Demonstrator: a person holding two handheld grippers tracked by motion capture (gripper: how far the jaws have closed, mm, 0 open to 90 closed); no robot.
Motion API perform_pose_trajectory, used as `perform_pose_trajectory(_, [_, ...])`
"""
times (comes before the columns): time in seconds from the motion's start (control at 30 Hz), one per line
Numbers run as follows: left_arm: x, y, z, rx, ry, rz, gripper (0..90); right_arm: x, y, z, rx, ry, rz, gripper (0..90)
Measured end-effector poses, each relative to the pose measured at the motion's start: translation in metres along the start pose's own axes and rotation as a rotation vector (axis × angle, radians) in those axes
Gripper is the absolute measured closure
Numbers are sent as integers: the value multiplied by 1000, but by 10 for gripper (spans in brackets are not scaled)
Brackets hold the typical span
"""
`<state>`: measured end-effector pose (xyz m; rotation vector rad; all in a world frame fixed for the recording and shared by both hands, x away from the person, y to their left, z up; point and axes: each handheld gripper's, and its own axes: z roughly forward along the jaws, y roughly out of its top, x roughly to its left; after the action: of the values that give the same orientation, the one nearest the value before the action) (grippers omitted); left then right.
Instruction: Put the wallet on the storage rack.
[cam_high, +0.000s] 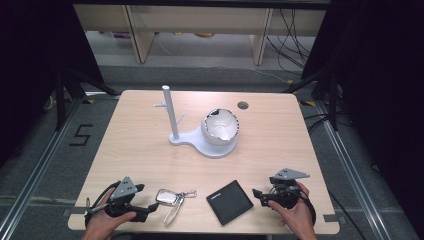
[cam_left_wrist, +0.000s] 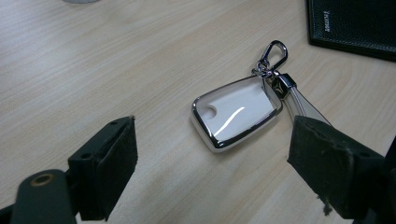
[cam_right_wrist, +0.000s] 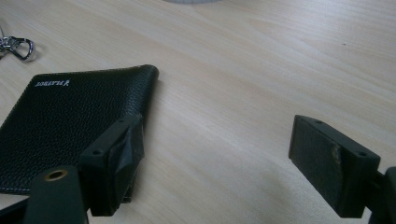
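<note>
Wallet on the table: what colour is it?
Black grained leather wallet with small white lettering, clearest in the right gripper view.

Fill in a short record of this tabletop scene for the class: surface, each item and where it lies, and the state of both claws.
surface: light wooden table
stand: white stand with an upright post, mid-table
bowl: white bowl tilted on the stand's round base
key fob: silver and white key fob with clip and strap, near front edge, left of centre
wallet: black leather wallet, right of the key fob, lying flat
left claw: left claw open, jaws on either side of the key fob, not touching it
right claw: right claw open, beside the wallet's edge
</note>
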<state>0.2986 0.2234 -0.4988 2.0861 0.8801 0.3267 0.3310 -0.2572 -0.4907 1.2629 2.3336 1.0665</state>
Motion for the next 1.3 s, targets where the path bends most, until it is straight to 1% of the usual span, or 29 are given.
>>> perform_pose_trajectory(0.1, [0,0,0,1,0,2,151,1,0,-1,-4,-4,12,192])
perform_pose_trajectory(0.13, [-2,0,1,-18,1,-16,151,1,1,-1,-6,-3,10,192])
perform_pose_trajectory(0.17, [-2,0,1,-16,1,-14,150,1,1,-1,-8,-2,13,192])
perform_pose_trajectory(0.2, [-1,2,0,7,3,8,151,0,2,-1,-7,12,19,195])
perform_pose_trajectory(0.23, [-1,2,0,7,3,8,150,0,2,-1,-7,12,19,195])
perform_pose_trajectory(0.27, [-2,2,0,-6,17,9,151,0,2,-1,-5,21,23,196])
perform_pose_trajectory(0.3, [-4,3,1,-17,5,2,151,0,2,-1,-5,21,23,196])
perform_pose_trajectory(0.33, [-5,5,0,-7,7,12,151,0,1,0,-3,19,29,196])
perform_pose_trajectory(0.37, [-9,6,2,-23,11,3,151,0,1,1,11,35,28,196])
perform_pose_trajectory(0.4, [-12,8,3,-29,1,14,151,2,1,2,4,37,50,201])
perform_pose_trajectory(0.43, [-12,8,3,-29,1,14,150,2,1,2,4,37,50,201])
perform_pose_trajectory(0.47, [-15,10,4,-22,-1,28,150,1,1,2,7,54,46,206])
perform_pose_trajectory(0.5, [-19,13,6,-10,-8,36,151,3,2,3,-1,70,69,210])
perform_pose_trajectory(0.53, [-25,16,9,-6,-11,50,153,2,3,2,-3,68,52,210])
perform_pose_trajectory(0.6, [-28,18,11,-6,-6,65,158,2,3,2,-9,81,62,210])
perform_pose_trajectory(0.63, [-32,19,13,-20,-14,46,158,2,3,2,-9,81,62,210])
perform_pose_trajectory(0.67, [-38,22,17,-4,-17,78,158,4,3,3,-19,117,114,210])
perform_pose_trajectory(0.7, [-38,22,17,-4,-17,78,159,4,3,3,-19,117,114,210])
perform_pose_trajectory(0.73, [-45,25,22,-4,-44,88,158,2,4,3,-23,117,94,210])
perform_pose_trajectory(0.77, [-45,25,22,-4,-44,88,159,2,4,3,-23,117,94,210])
perform_pose_trajectory(0.9, [-58,33,33,0,-72,135,170,4,6,4,-28,136,87,216])
perform_pose_trajectory(0.93, [-63,35,36,4,-72,162,218,6,8,4,-18,123,87,218])
perform_pose_trajectory(1.03, [-69,39,42,-10,-92,154,230,7,9,5,-21,149,80,218])
perform_pose_trajectory(1.07, [-75,41,47,-28,-105,157,294,8,10,6,-28,146,76,219])
perform_pose_trajectory(1.1, [-75,41,47,-28,-105,157,308,8,10,6,-28,146,76,219])
perform_pose_trajectory(1.13, [-80,44,51,-12,-116,187,324,8,11,5,-30,150,76,222])
perform_pose_trajectory(1.23, [-85,45,56,-8,-122,199,400,9,11,5,-32,157,74,229])
perform_pose_trajectory(1.27, [-89,46,59,-2,-131,201,400,10,11,5,-24,160,81,230])
perform_pose_trajectory(1.3, [-91,47,61,-2,-144,216,461,10,11,6,-30,166,70,230])
